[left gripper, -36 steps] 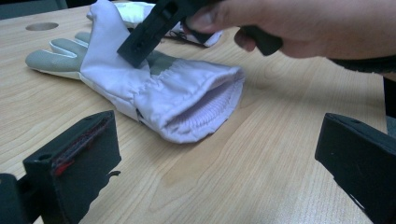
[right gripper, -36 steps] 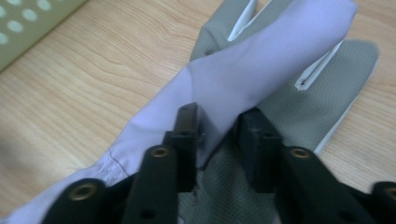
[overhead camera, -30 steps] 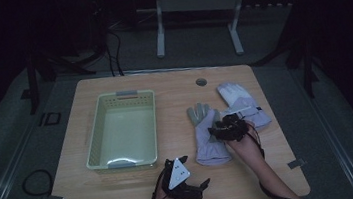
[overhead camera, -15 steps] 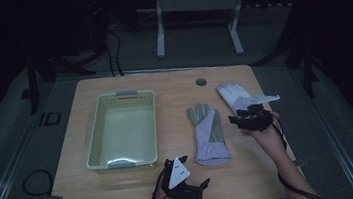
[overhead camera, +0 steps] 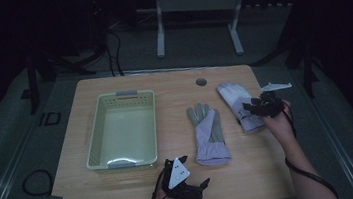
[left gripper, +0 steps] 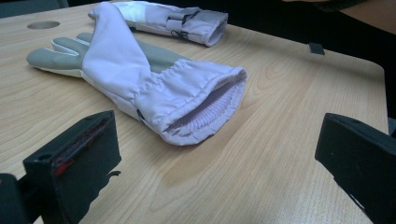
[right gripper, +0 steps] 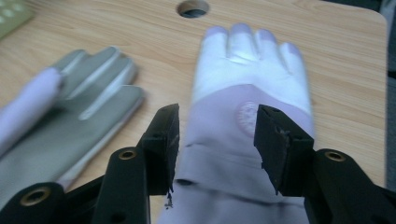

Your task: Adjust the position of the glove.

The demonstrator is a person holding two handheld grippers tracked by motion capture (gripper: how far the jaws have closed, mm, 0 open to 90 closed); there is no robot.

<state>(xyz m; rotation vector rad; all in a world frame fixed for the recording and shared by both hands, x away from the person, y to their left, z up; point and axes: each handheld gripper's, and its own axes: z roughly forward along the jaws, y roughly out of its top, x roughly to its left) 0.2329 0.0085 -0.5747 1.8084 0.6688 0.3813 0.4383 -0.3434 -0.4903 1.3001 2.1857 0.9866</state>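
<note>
Lilac far glove (right gripper: 243, 140) is straddled by the open right gripper (right gripper: 217, 140); only the top fabric layer could get pinched, so it may slip. Left gripper (left gripper: 215, 154) is held open, empty.

Bare table (overhead camera: 253, 171) beside gloves (overhead camera: 209, 133), seemingly unobstructed.

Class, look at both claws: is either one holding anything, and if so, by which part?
Nothing is held. The right claw is open over the cuff end of the white glove; the left claw is open, short of the grey-palmed glove.
</note>
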